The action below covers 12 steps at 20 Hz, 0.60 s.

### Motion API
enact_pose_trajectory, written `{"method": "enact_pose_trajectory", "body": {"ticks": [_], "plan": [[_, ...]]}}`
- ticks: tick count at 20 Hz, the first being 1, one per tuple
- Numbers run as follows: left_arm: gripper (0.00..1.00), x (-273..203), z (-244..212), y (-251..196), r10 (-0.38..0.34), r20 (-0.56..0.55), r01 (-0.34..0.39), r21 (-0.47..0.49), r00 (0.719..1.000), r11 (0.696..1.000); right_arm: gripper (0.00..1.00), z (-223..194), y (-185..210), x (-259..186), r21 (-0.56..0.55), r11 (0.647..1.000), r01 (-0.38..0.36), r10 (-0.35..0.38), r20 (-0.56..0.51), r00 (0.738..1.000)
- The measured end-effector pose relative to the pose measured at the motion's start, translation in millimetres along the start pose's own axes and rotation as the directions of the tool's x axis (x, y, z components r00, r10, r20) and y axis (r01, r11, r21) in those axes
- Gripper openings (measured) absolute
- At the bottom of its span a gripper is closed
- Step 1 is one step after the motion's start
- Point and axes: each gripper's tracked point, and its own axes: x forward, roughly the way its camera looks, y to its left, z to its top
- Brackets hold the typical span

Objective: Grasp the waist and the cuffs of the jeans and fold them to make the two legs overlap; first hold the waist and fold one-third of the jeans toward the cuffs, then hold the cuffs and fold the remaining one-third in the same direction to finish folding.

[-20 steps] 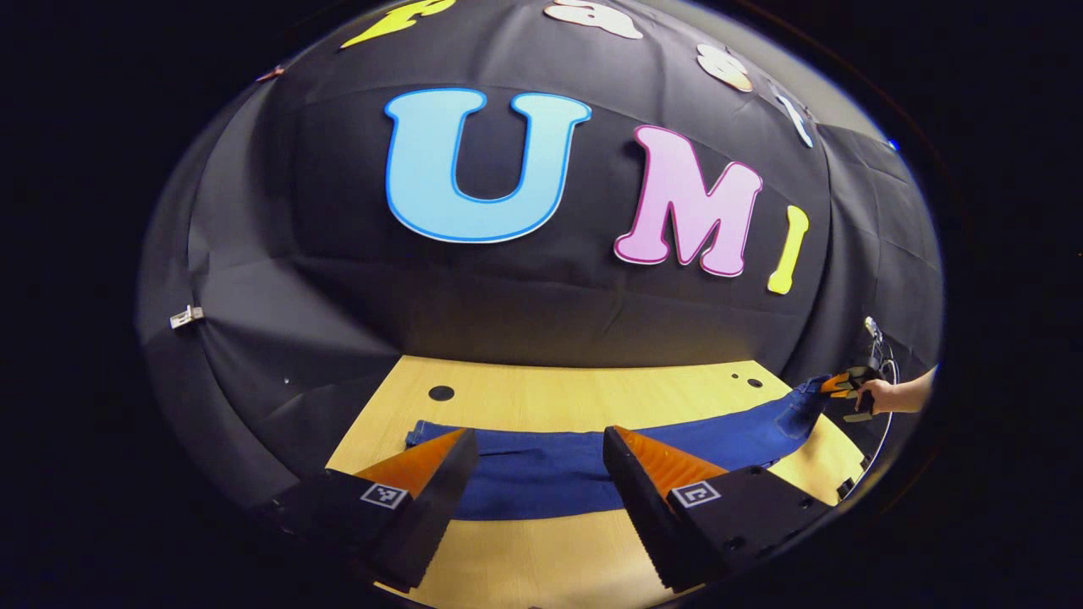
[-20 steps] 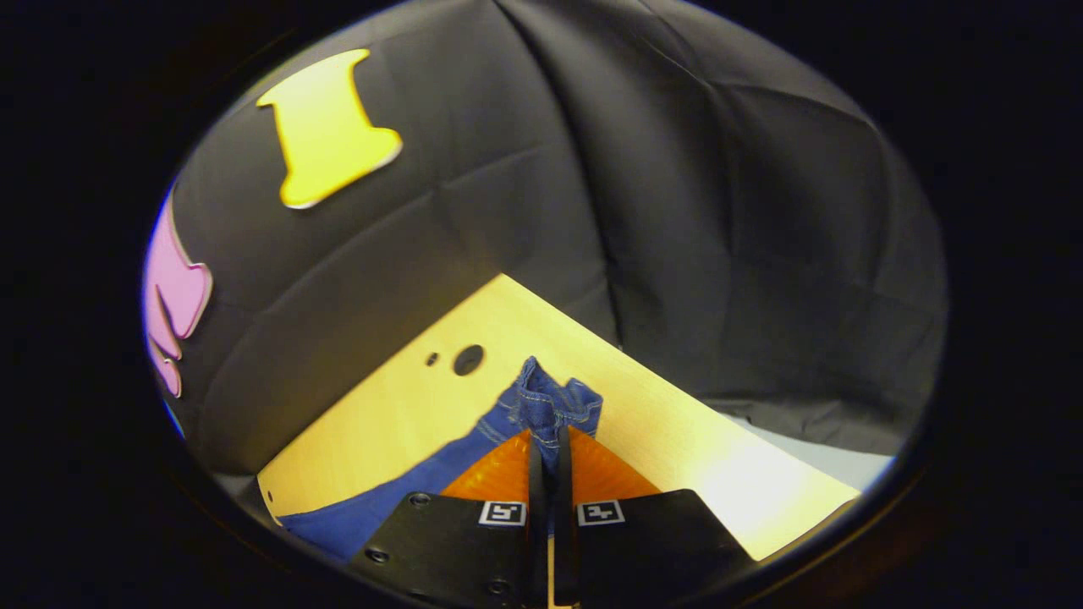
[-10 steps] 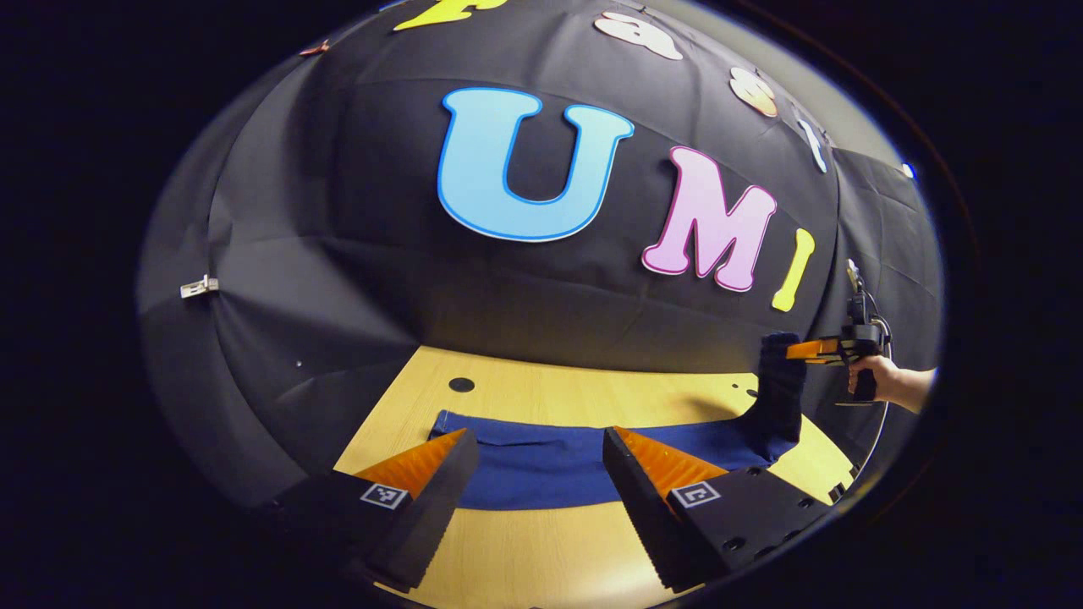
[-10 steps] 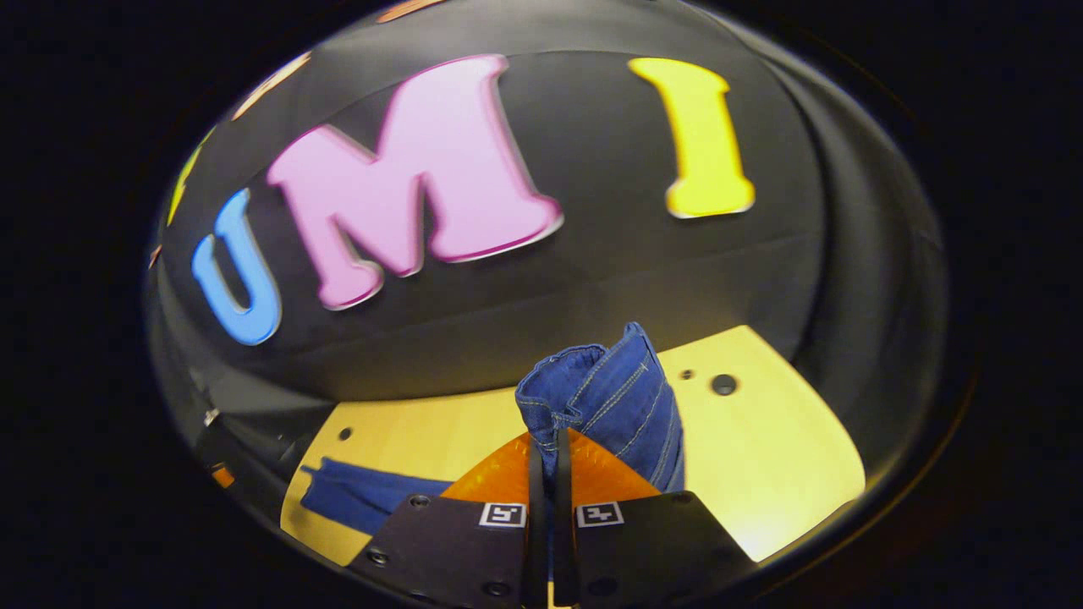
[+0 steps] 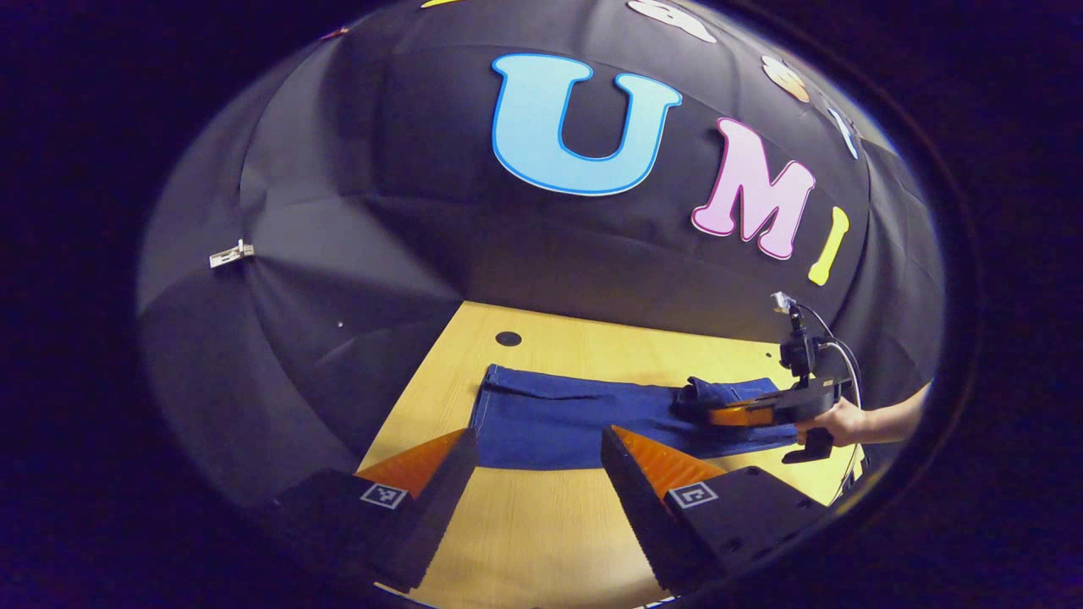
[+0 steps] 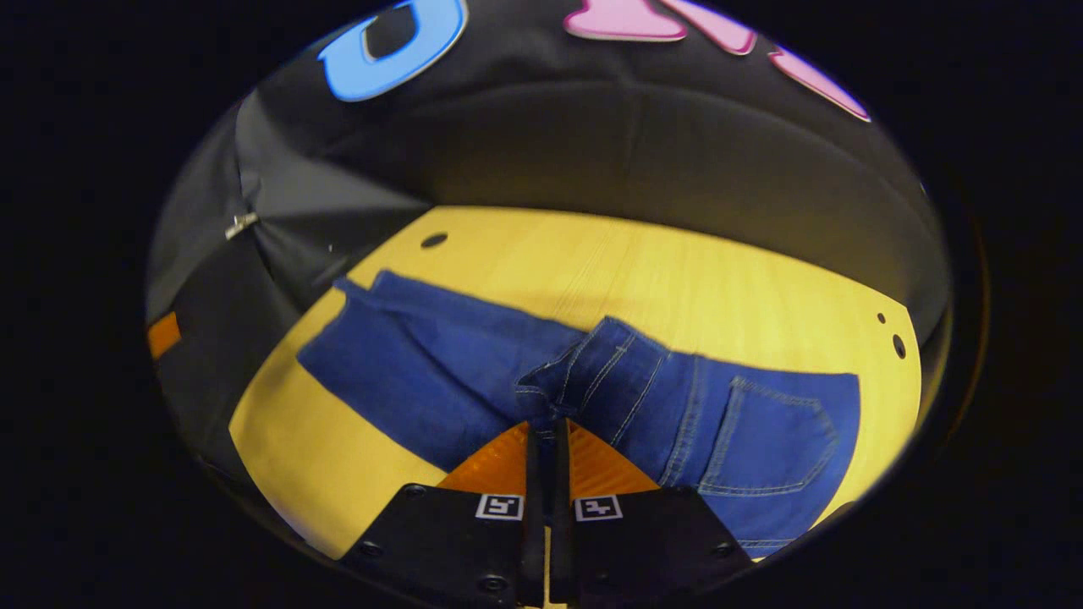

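Observation:
Blue jeans (image 5: 567,419) lie lengthwise on the wooden table (image 5: 541,541), legs stacked, cuffs (image 6: 360,292) at the far end in the right gripper view. My right gripper (image 6: 546,420) is shut on the waist edge (image 6: 541,393) and holds it low over the legs. The seat with its back pocket (image 6: 766,440) is turned over facing up. In the left gripper view that right gripper (image 5: 744,414) and the hand (image 5: 838,420) holding it sit at the jeans' right end. My left gripper (image 5: 537,448) hovers open above the table's near side, short of the jeans, with nothing between its fingers.
The black cloth wall (image 5: 381,254) rises right behind the table's far edge. Round holes (image 5: 508,338) (image 6: 898,345) mark the tabletop near its back corners. Bare wood (image 6: 677,271) lies beyond the jeans. An orange part of the left gripper (image 6: 163,334) shows at the left in the right gripper view.
My right gripper has lifted the waist, swung it up and over, and brought it down onto the legs toward the cuffs. My left gripper stayed open and shifted a little to the left.

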Motion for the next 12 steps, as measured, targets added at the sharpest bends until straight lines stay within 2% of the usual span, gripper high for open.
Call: {"method": "enact_pose_trajectory", "body": {"ticks": [1,2,4,7,10,12], "plan": [[0.96,7.2,-5.4,1.7,0.0,-0.032,-0.001,-0.024,0.999,1.0,0.07,-19.4,6.0,7.9,-0.026,0.999,-0.031,0.03,-0.052,0.998],[0.96,15.7,-14.2,4.1,-0.002,-0.067,-0.002,-0.051,0.998,0.999,0.05,-19.6,5.9,3.0,-0.034,0.997,-0.064,0.062,-0.063,0.996],[0.96,36.3,-22.2,5.5,-0.005,-0.122,-0.007,-0.105,0.993,0.994,0.32,-10.1,13.7,-3.7,-0.006,0.993,-0.121,0.121,-0.024,0.992],[0.96,80.8,-23.4,12.4,-0.003,-0.192,-0.026,-0.148,0.981,0.989,0.73,23.5,15.5,-46.3,0.037,0.981,-0.189,0.185,0.092,0.978],[0.96,129.9,-28.5,38.4,0.01,-0.285,-0.074,-0.216,0.958,0.973,0.73,40.3,-5.5,-110.6,0.051,0.977,-0.205,0.19,0.206,0.96],[0.96,164.6,-34.9,60.8,0.022,-0.39,-0.136,-0.268,0.921,0.954,0.72,25.3,-37.5,-143.9,0.039,0.986,-0.16,0.148,0.21,0.966]]}}
